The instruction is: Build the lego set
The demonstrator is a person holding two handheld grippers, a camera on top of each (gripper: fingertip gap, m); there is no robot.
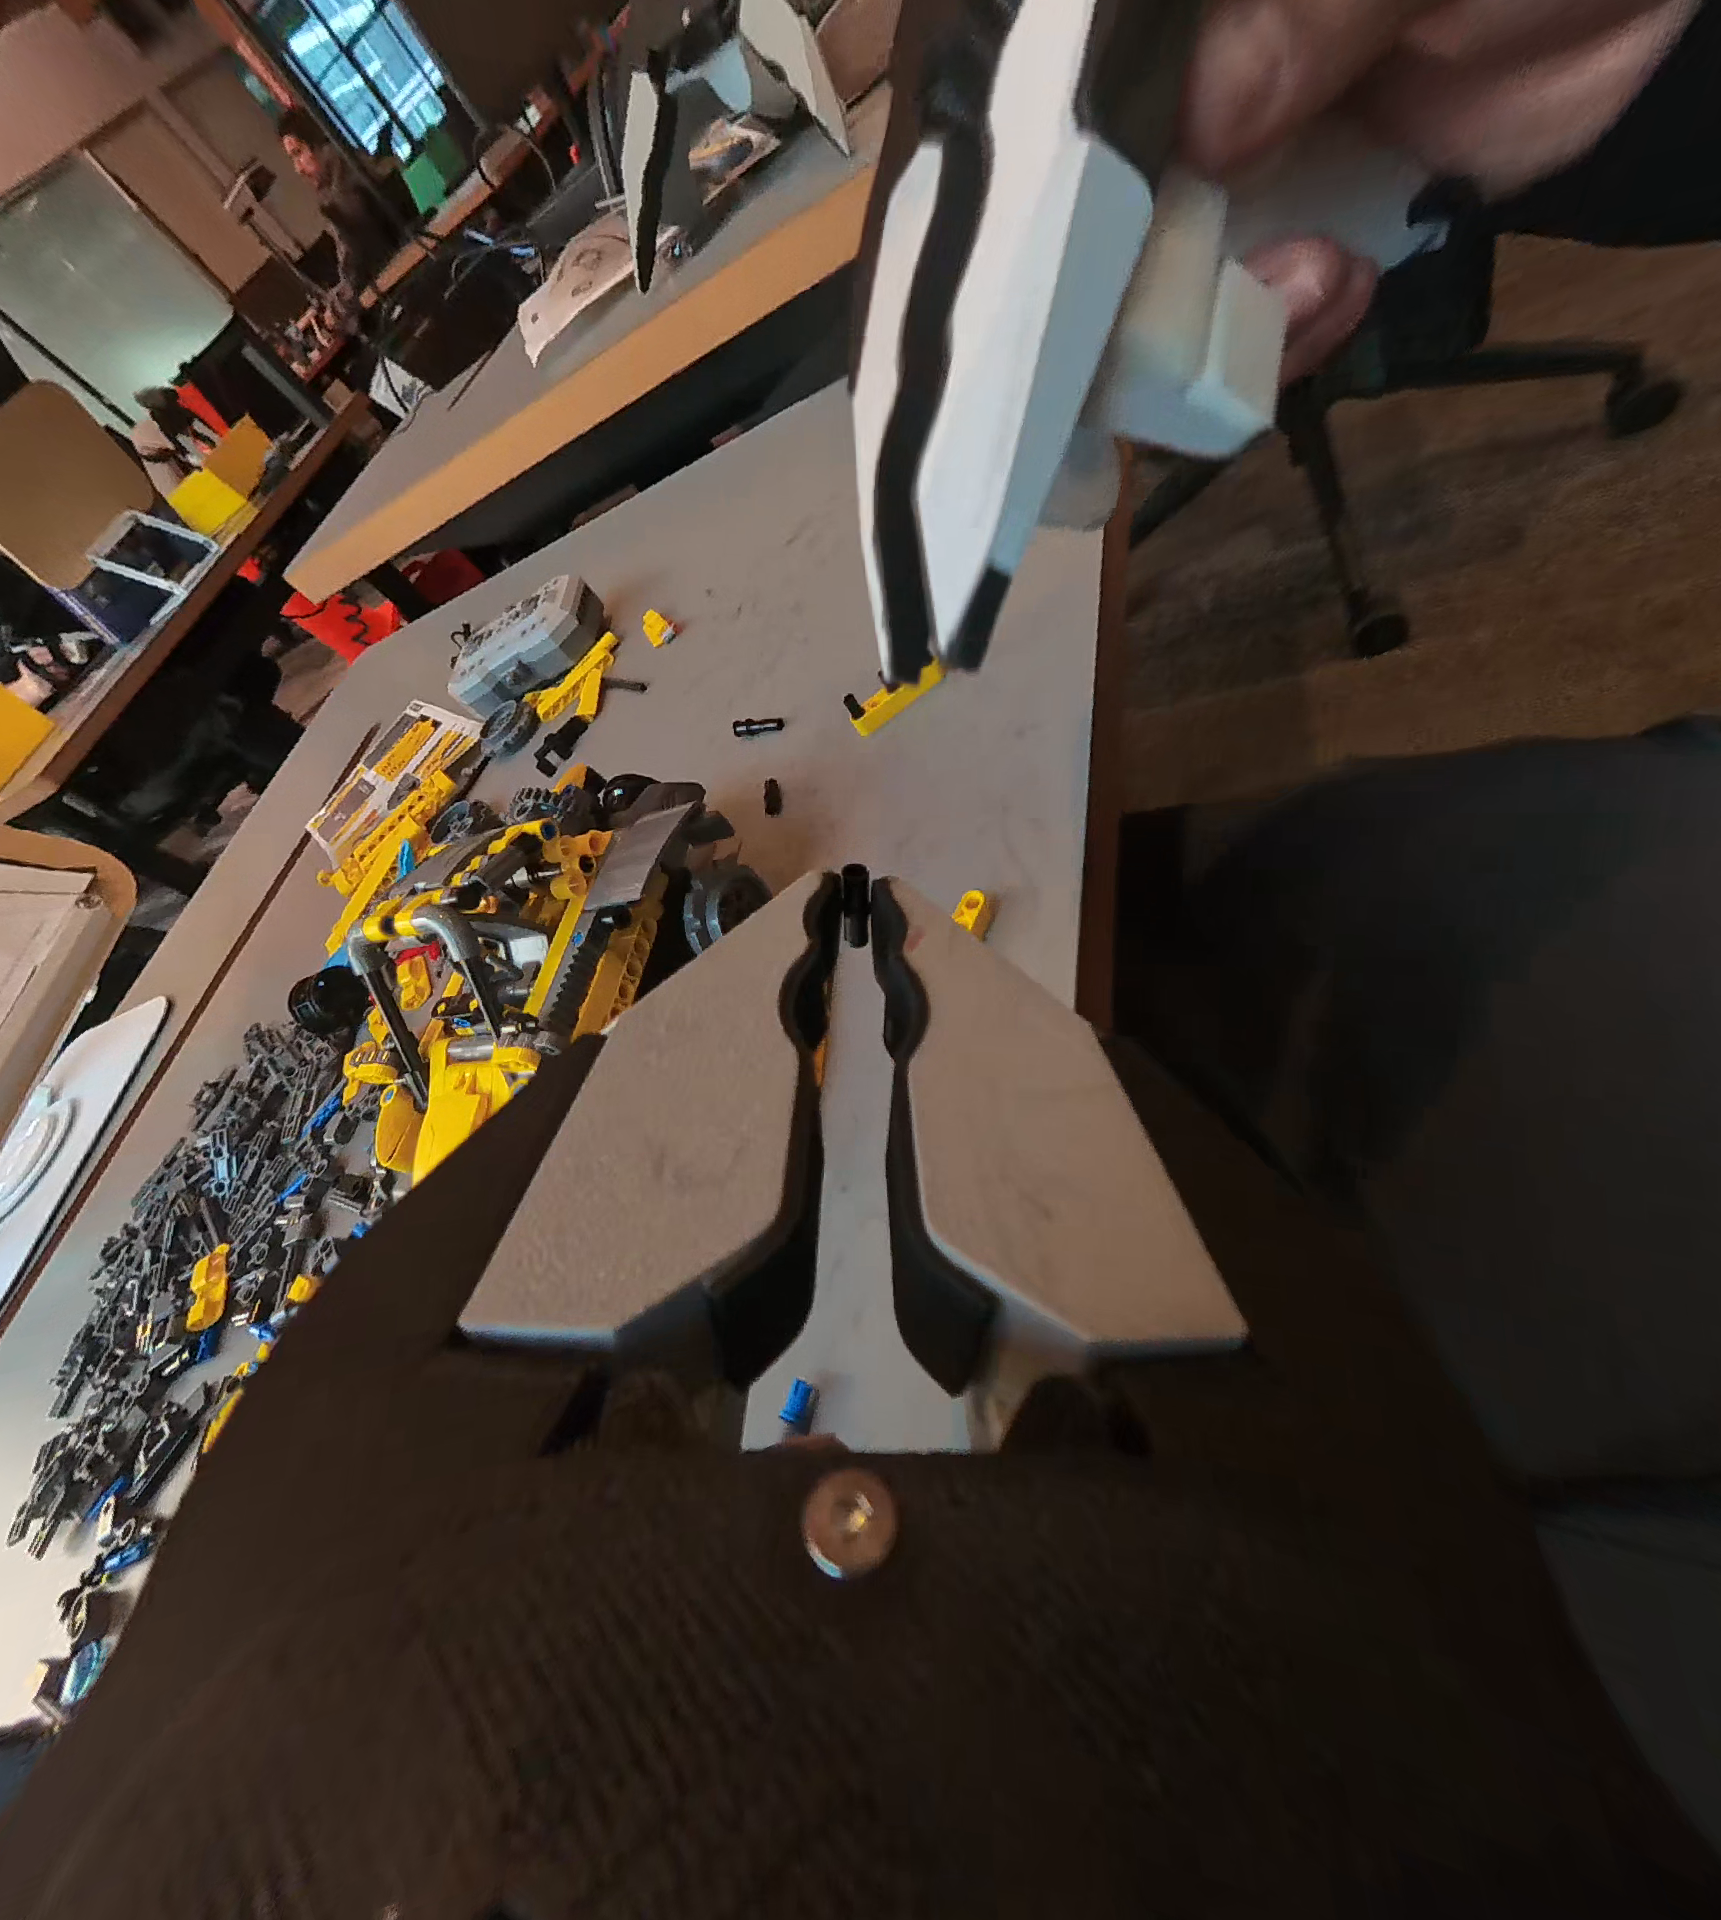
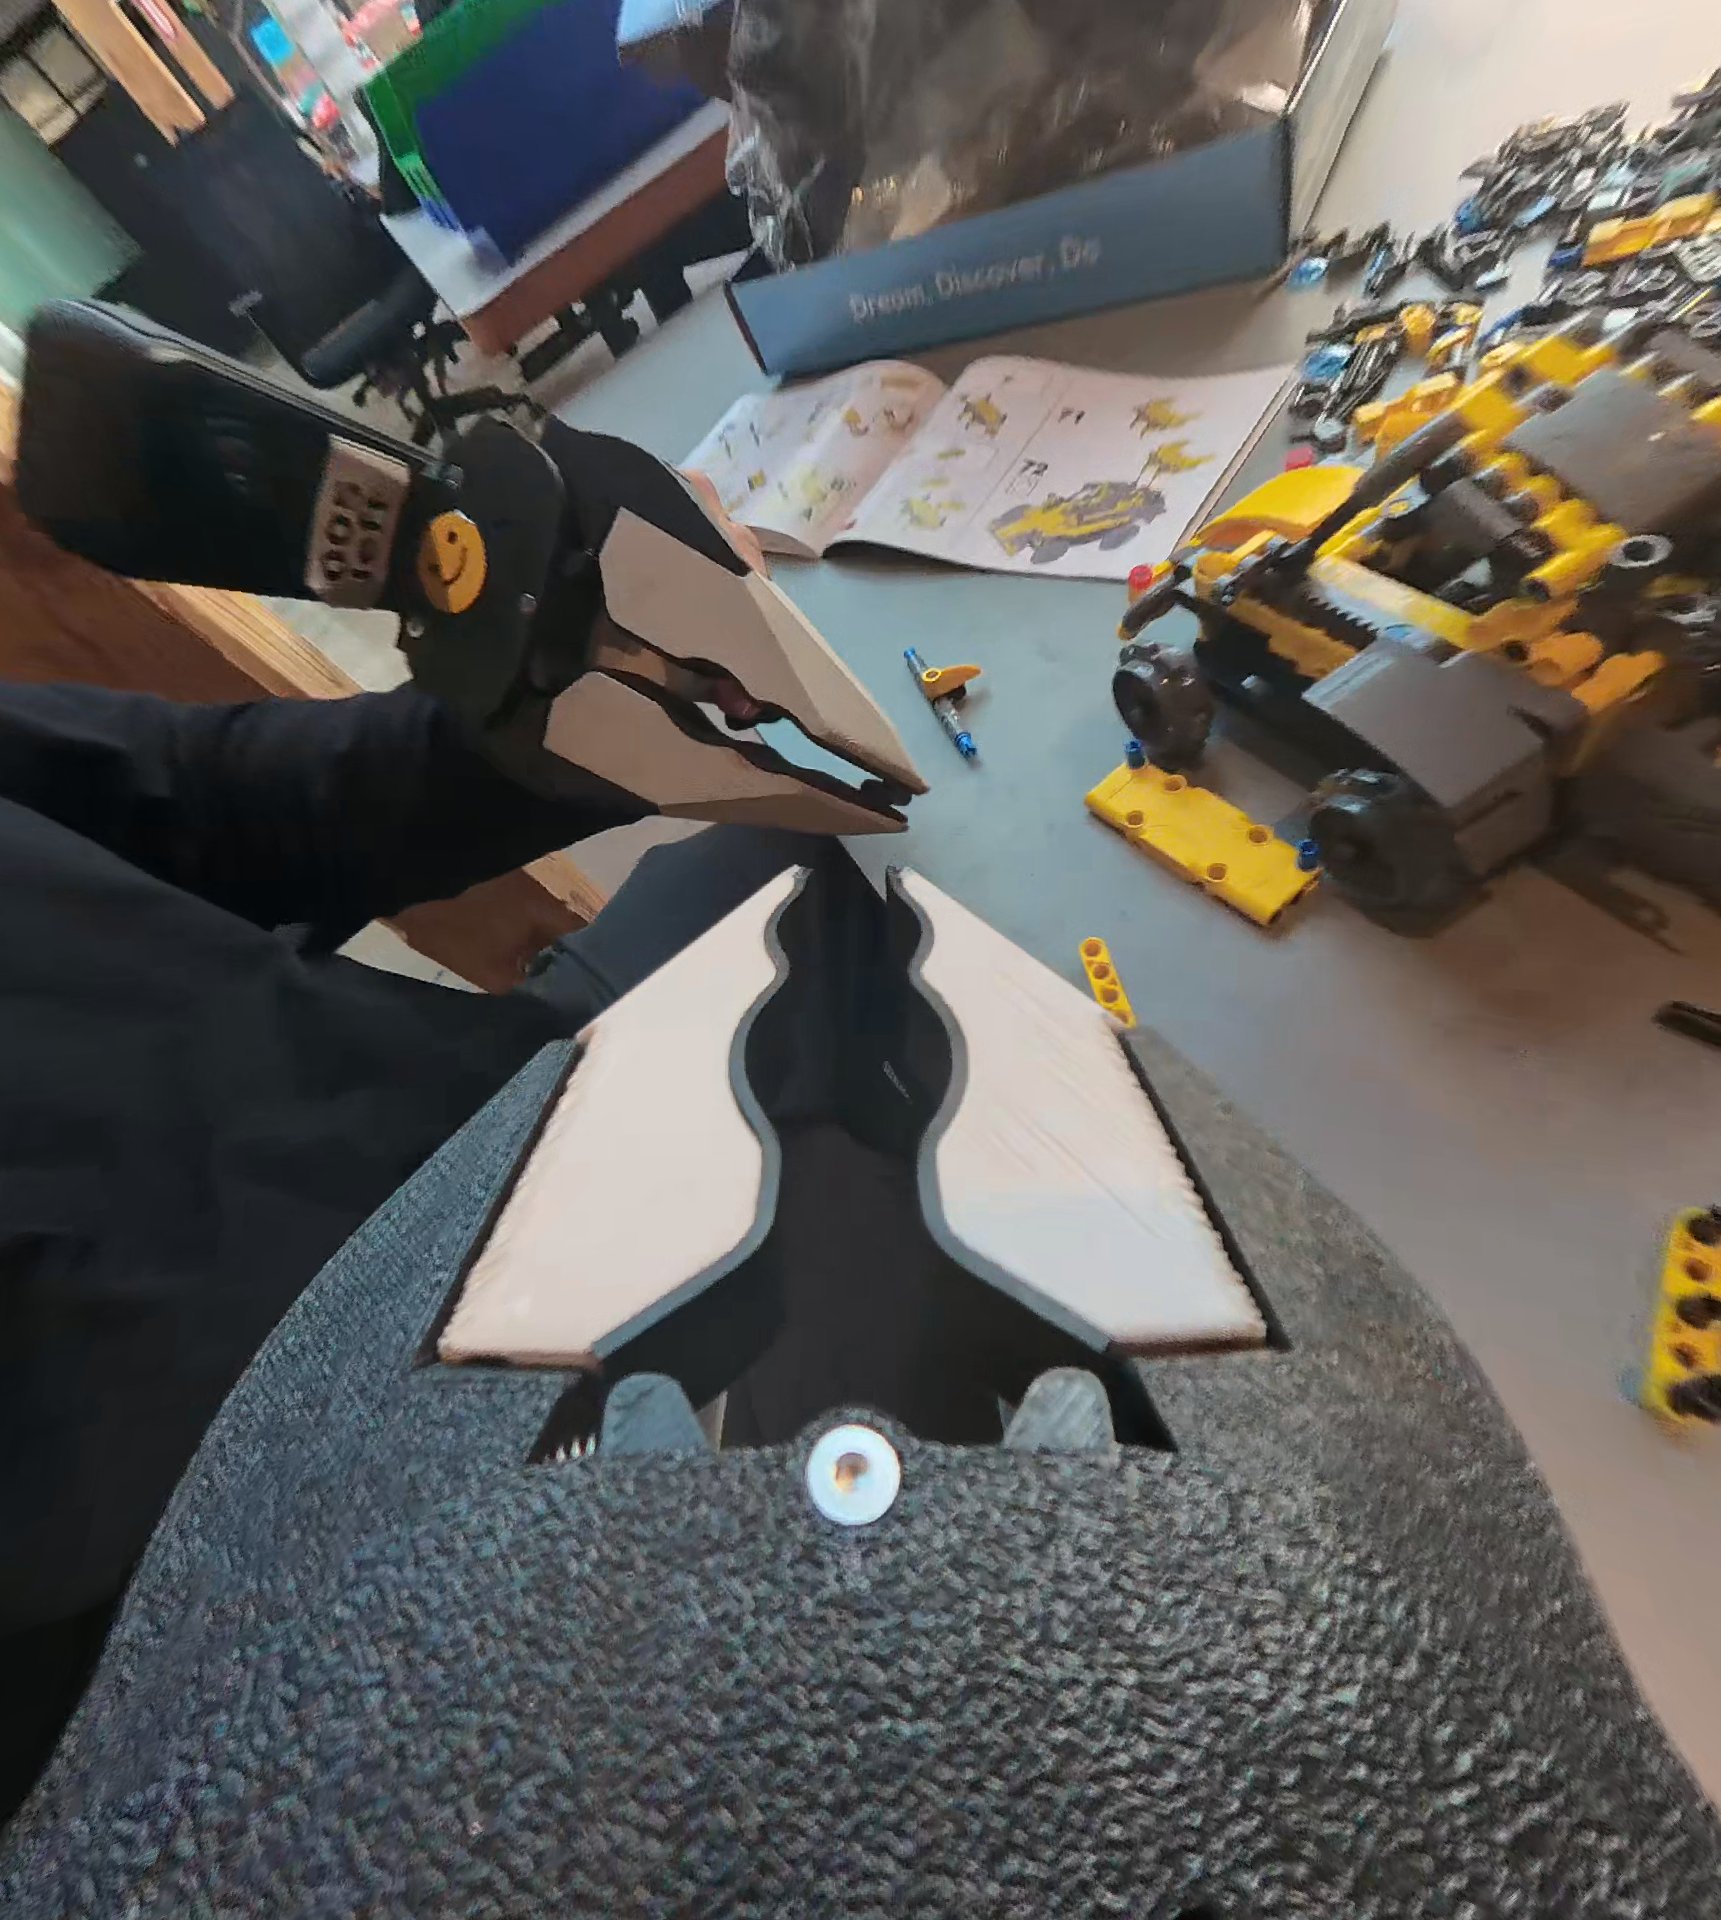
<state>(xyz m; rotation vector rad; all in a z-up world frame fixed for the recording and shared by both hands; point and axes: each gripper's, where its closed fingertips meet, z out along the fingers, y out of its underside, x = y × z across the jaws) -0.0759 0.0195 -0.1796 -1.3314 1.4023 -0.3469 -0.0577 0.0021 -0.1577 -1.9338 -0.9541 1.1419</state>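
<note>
Black connector pin sits pinched at my left gripper's tips, above the grey table. My right gripper hangs empty, jaws parted. At ten o'clock, the yellow model vehicle is half-built, loose parts unplaced.

Open instruction booklet lies beside a yellow brick vehicle.
</note>
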